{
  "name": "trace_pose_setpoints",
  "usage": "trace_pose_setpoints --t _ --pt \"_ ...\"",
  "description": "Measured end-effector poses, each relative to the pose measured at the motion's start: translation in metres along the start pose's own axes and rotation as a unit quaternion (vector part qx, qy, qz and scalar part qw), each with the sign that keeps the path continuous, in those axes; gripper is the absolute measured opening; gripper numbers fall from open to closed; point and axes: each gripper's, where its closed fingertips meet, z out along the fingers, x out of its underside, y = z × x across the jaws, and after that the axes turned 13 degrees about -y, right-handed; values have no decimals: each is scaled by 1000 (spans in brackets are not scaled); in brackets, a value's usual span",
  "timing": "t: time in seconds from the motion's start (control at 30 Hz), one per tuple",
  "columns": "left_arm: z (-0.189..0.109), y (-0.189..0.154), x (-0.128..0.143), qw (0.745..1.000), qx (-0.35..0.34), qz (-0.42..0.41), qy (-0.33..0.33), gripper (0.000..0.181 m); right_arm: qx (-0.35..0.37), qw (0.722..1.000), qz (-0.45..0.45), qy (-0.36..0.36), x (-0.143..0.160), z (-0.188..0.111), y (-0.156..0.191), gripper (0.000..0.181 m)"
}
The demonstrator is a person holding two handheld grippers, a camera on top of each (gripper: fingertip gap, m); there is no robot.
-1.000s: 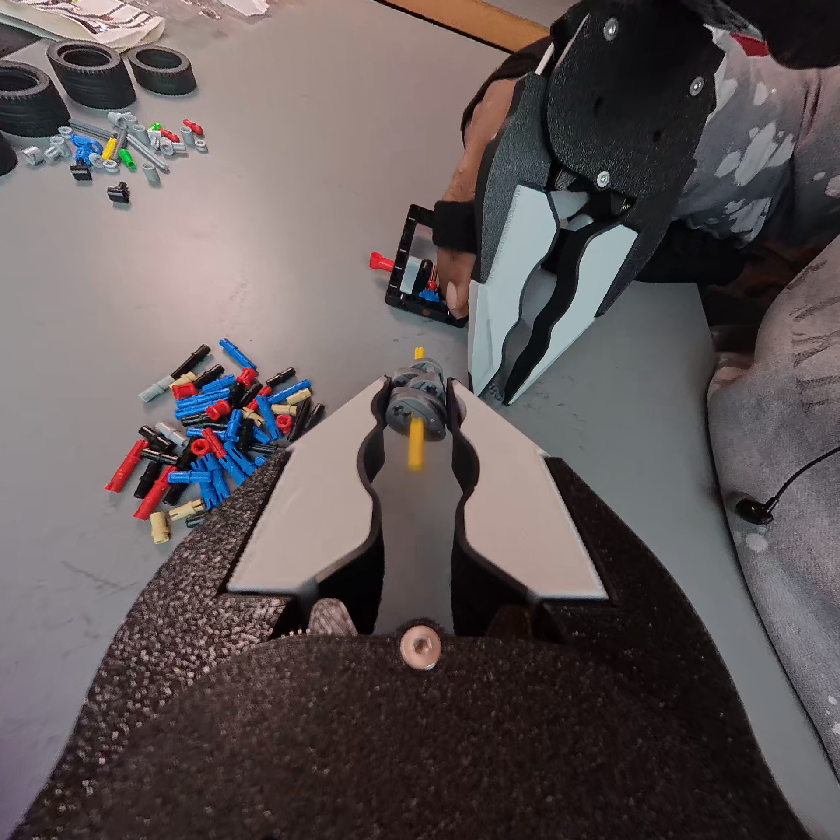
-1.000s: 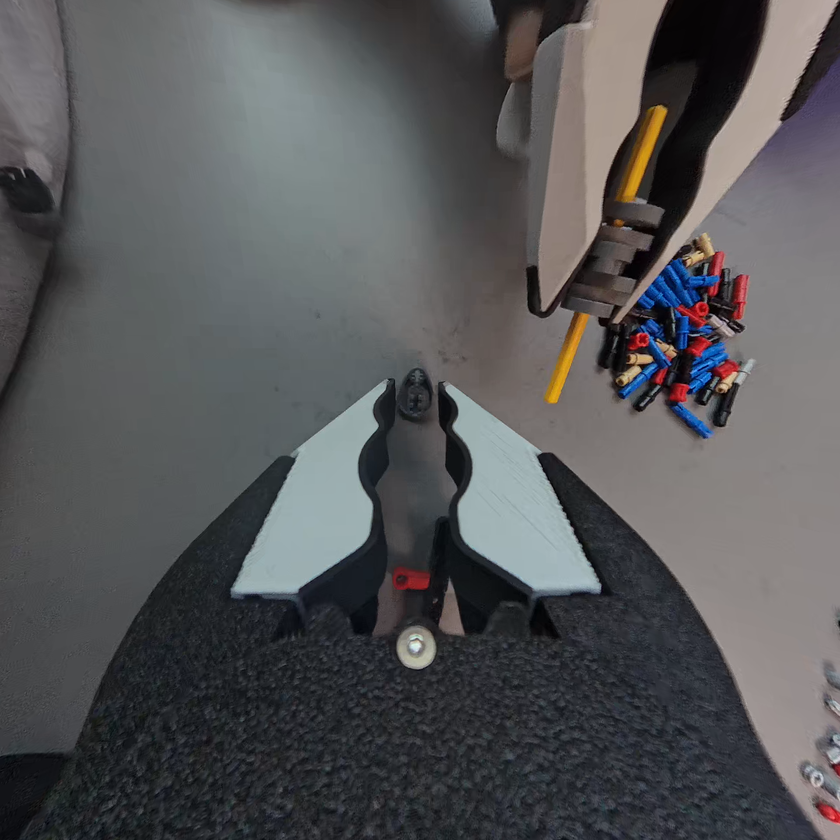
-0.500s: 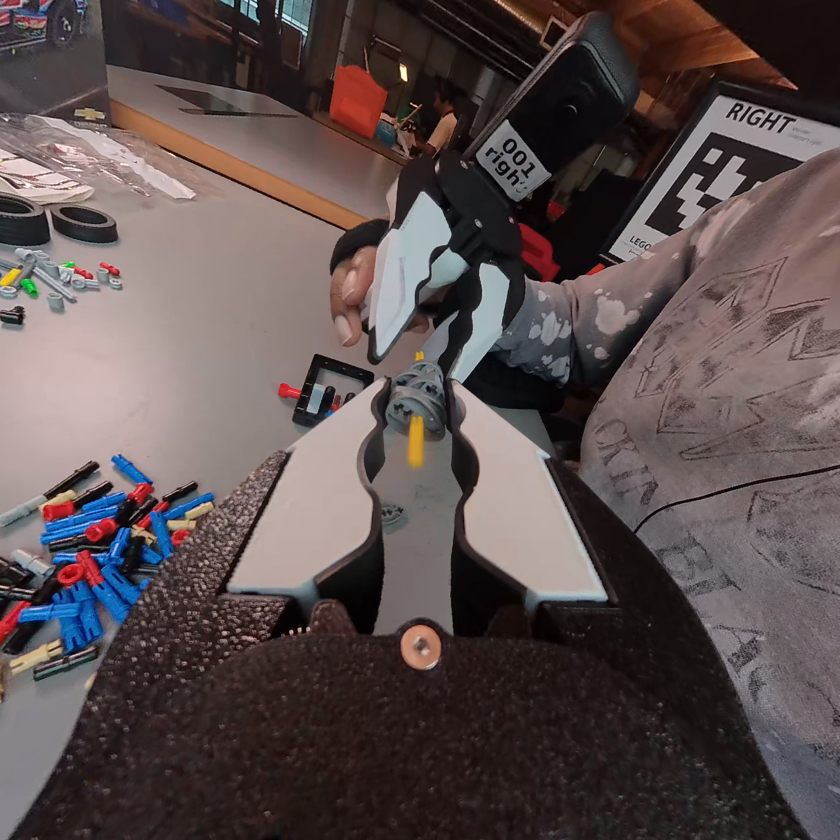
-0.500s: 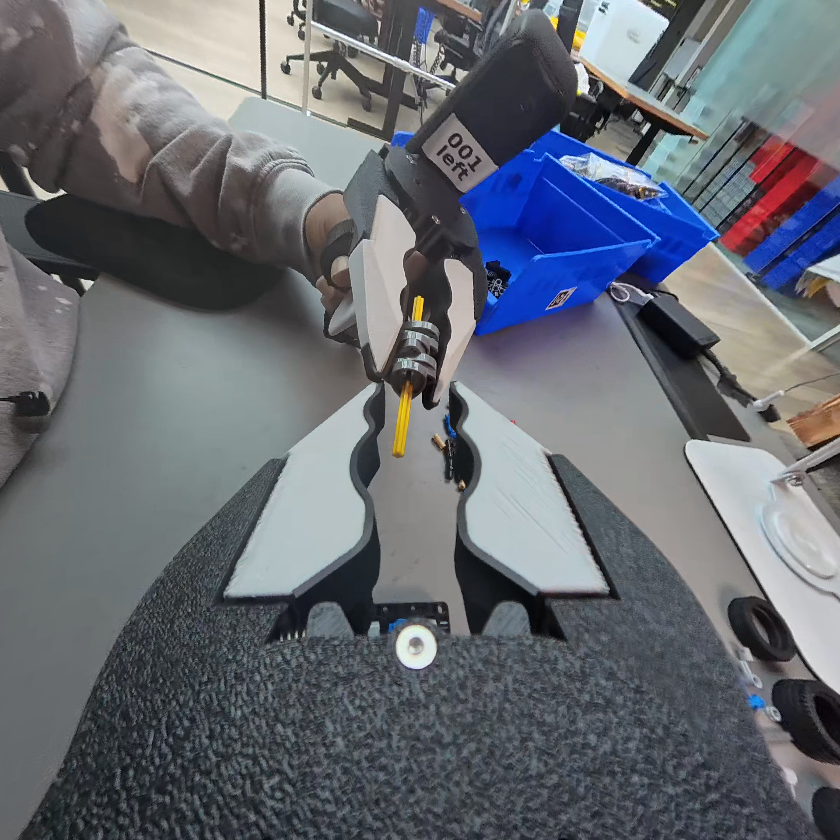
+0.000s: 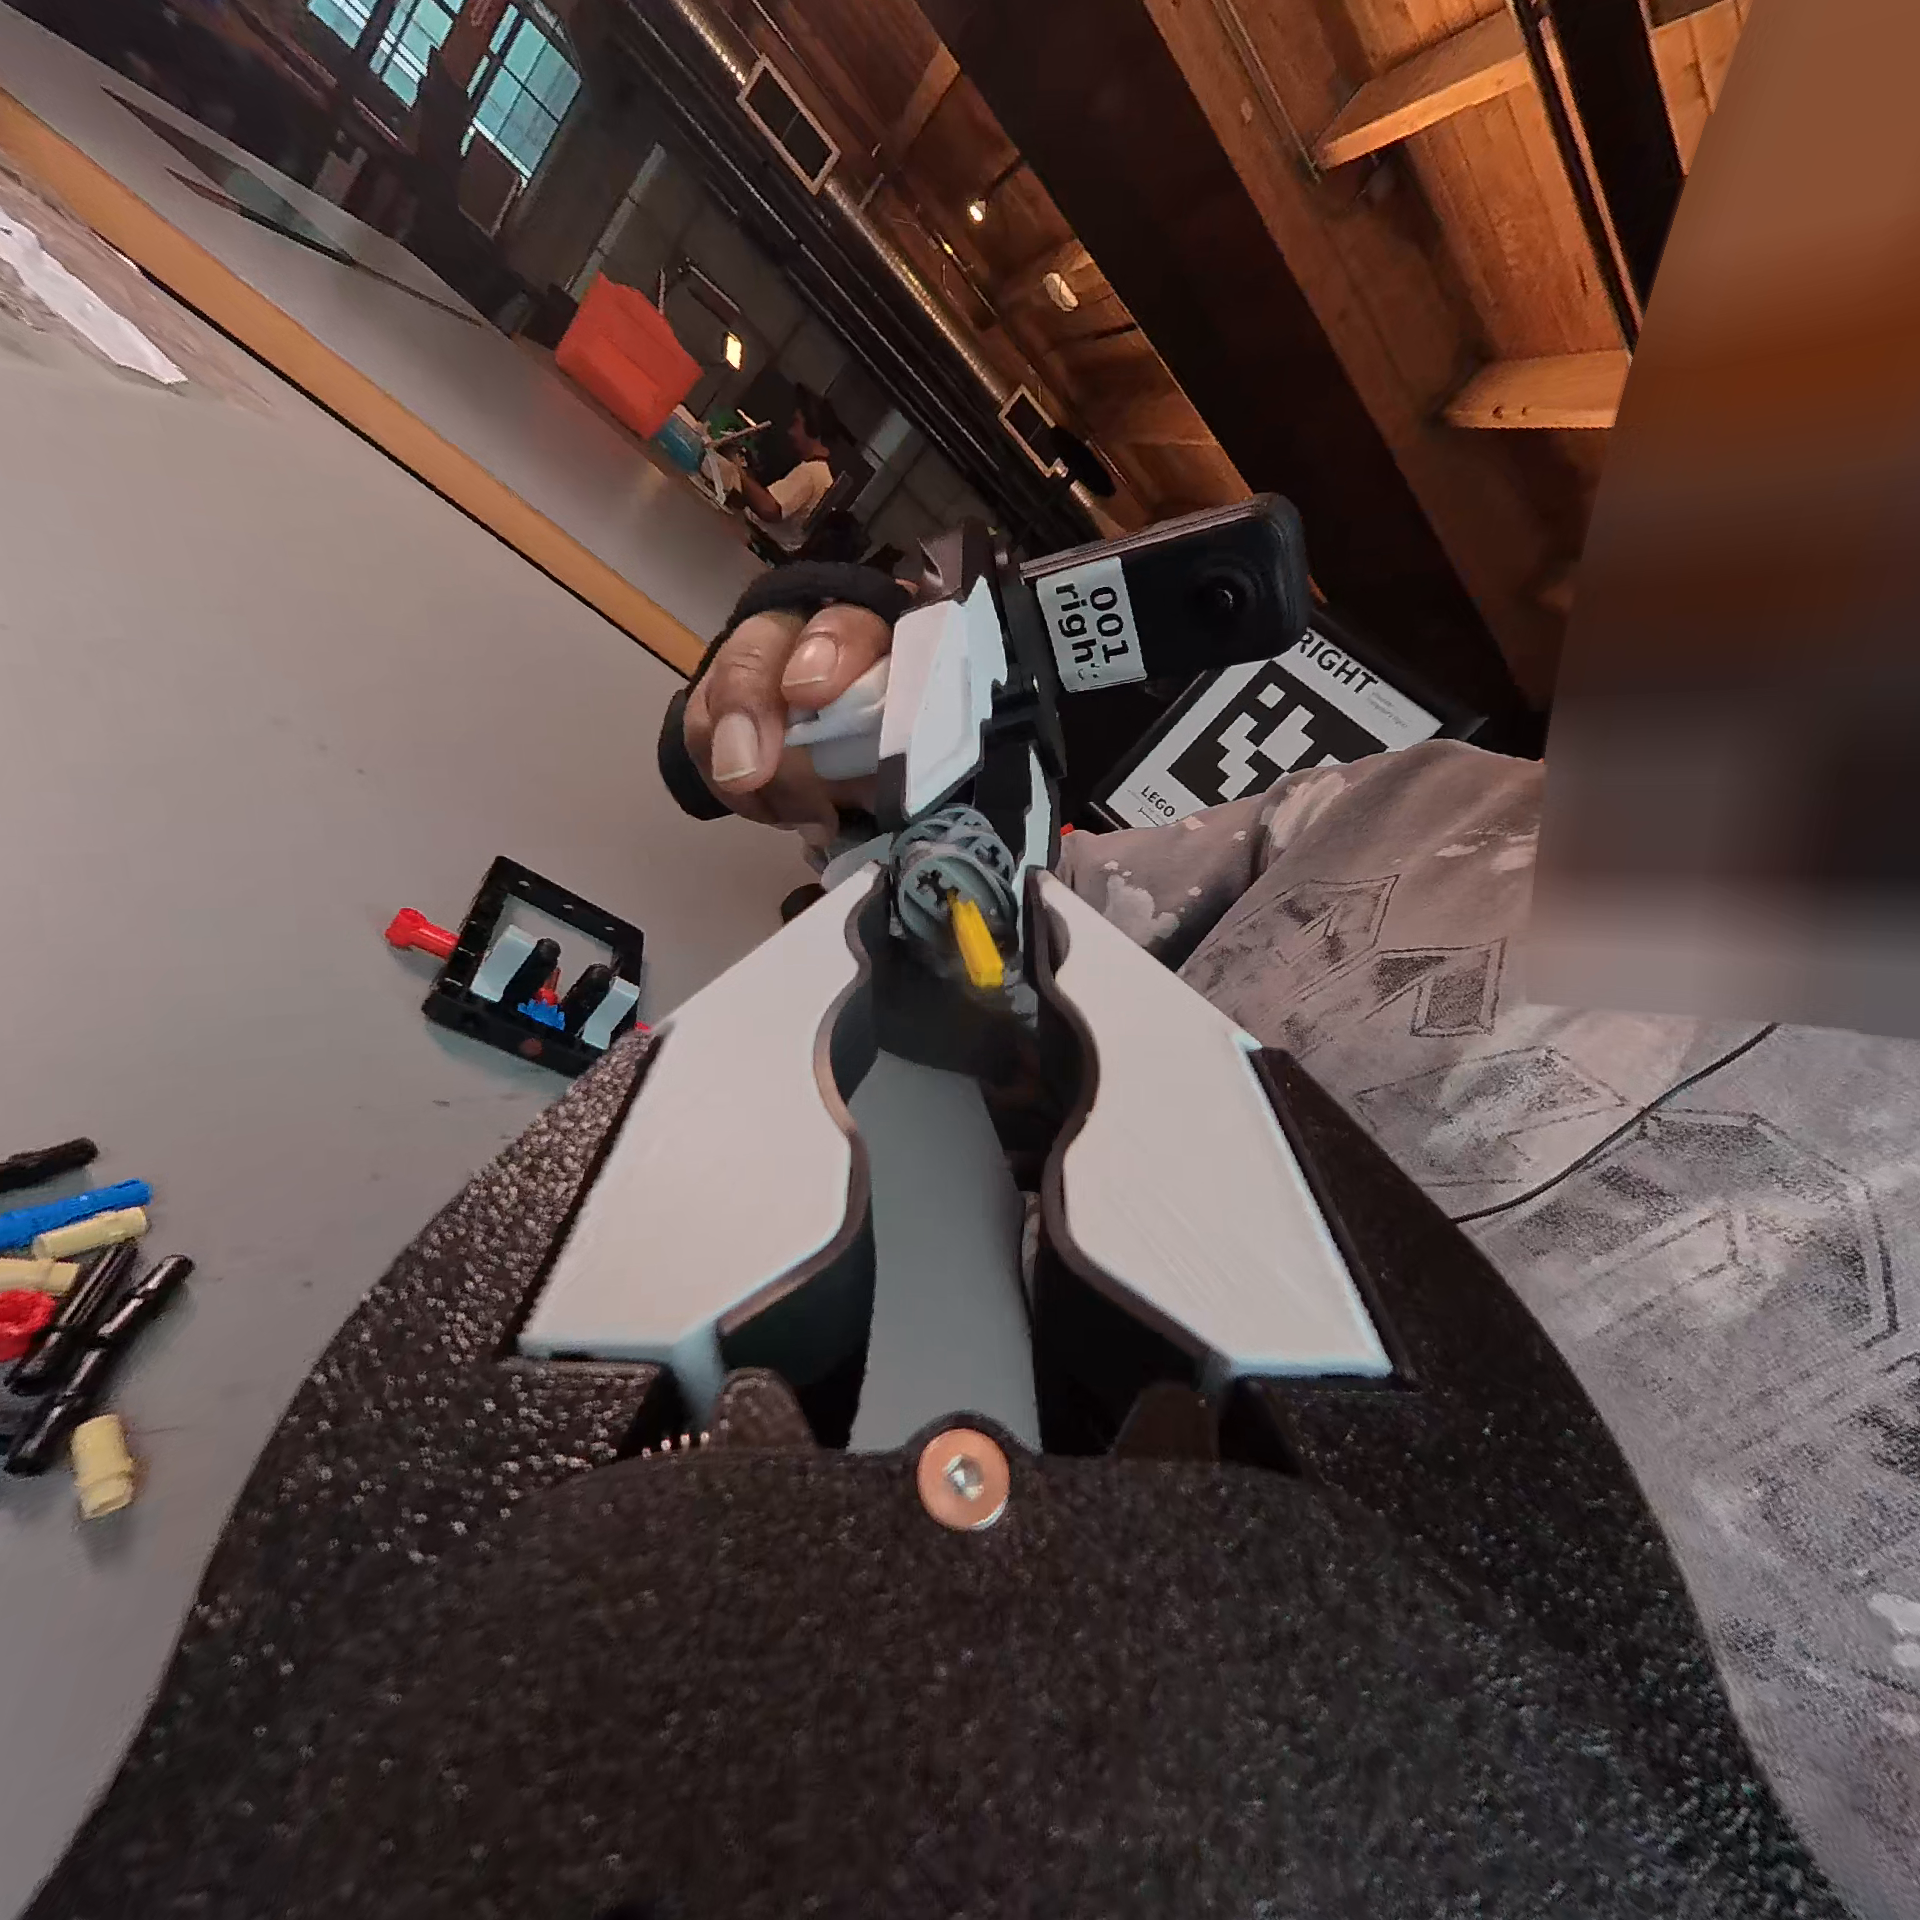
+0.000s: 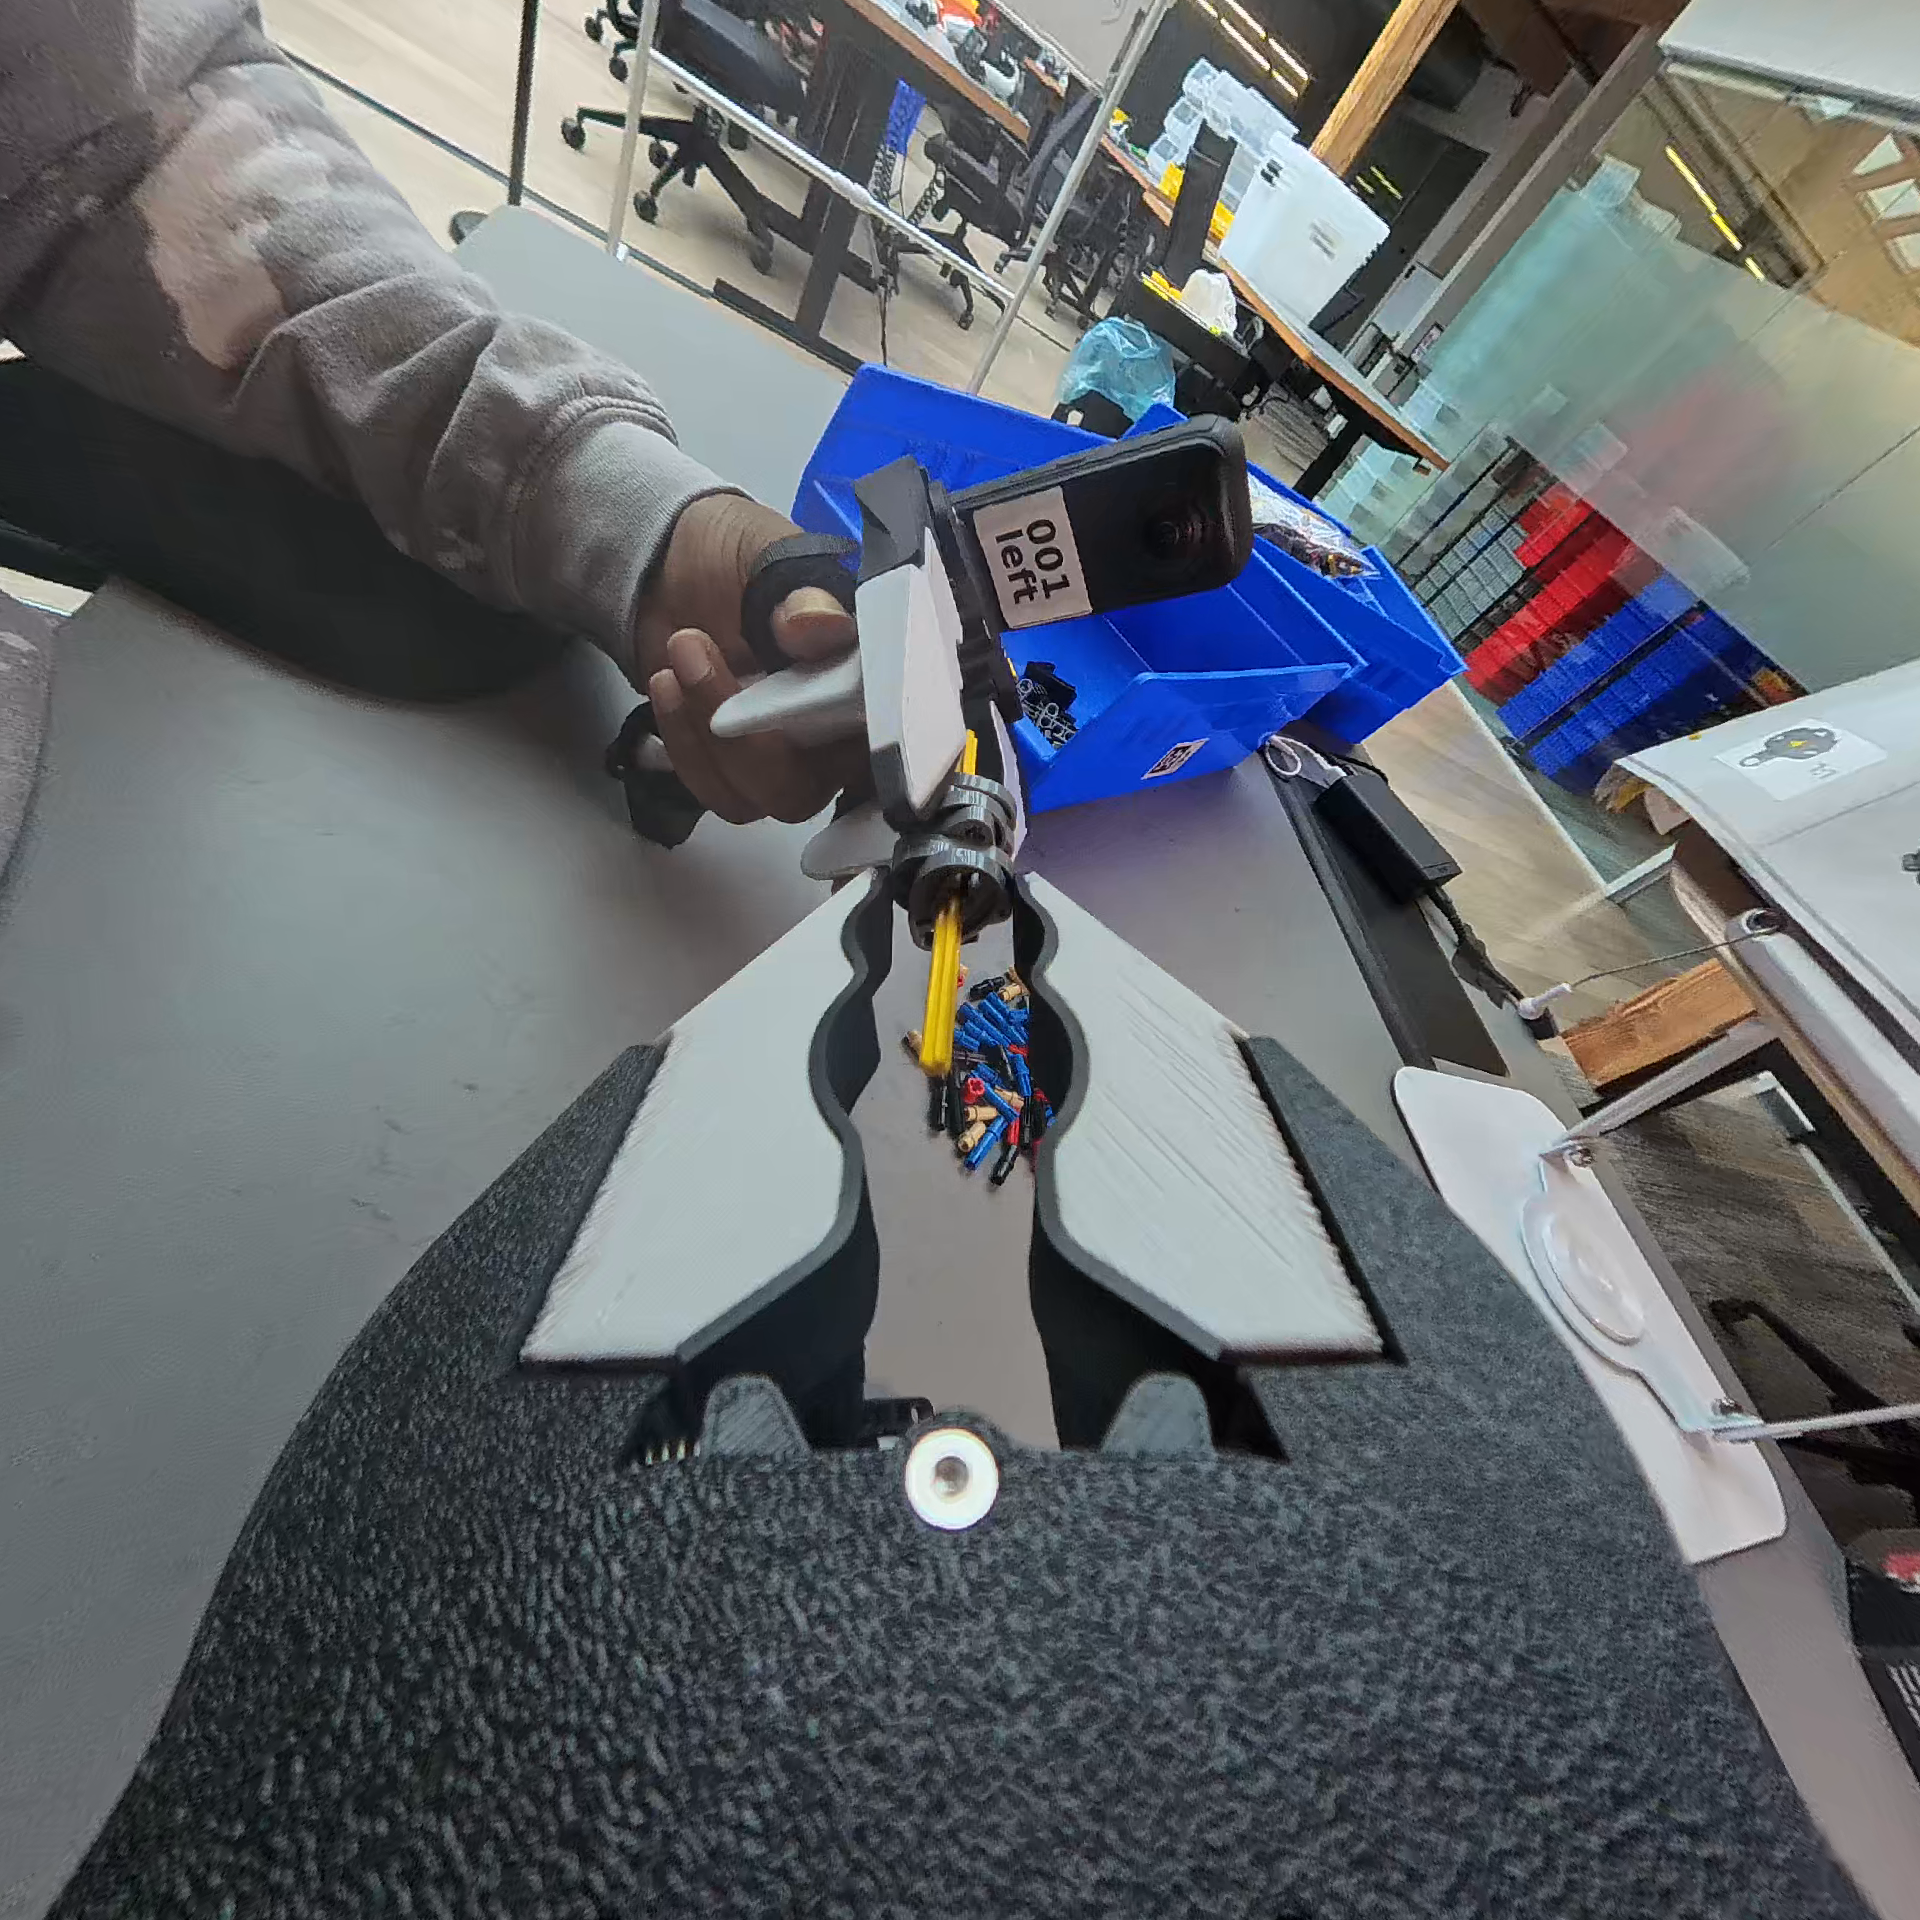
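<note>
While both grippers meet above it, worktop [image 5: 260, 727]: grey, carrying loose building parts.
Blue bins [image 6: 1195, 665]: at 12 o'clock beyond the left gripper in the right wrist view, well apart from the parts pile.
White tray [image 6: 1538, 1247]: at 3 o'clock in the right wrist view, on the worktop edge.
Left gripper [image 5: 951, 920]: pinching the stack of grey gears [image 5: 940, 883] between its fingertips; a hand [image 6: 727, 675] holds it, seen from the right wrist view.
Right gripper [image 6: 951, 904]: fingertips on either side of the lowest grey gear [image 6: 951, 883], touching or just beside it; whether it clamps, I cannot tell. A hand [image 5: 769, 717] holds it at 12 o'clock in the left wrist view.
Black frame [image 5: 540, 961]: flat on the worktop at 10 o'clock from the left gripper, with a red pin [image 5: 421, 932] sticking out of its side.
Parts pile [image 6: 987, 1070]: blue, red, black and tan pins on the worktop, seen between the right gripper's fingers.
Yellow axle [image 6: 943, 987]: runs through the gears, its lower end free.
</note>
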Motion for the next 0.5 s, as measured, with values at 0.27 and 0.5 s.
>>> trace_pose_setpoints --t 0.27,0.5 --pt "-1 10 -12 999 -51 13 -16 20 20 997 77 4 4 1 -13 22" --pt "-14 13 -26 997 -69 32 -32 19 13 995 98 7 9 -15 -20 21"
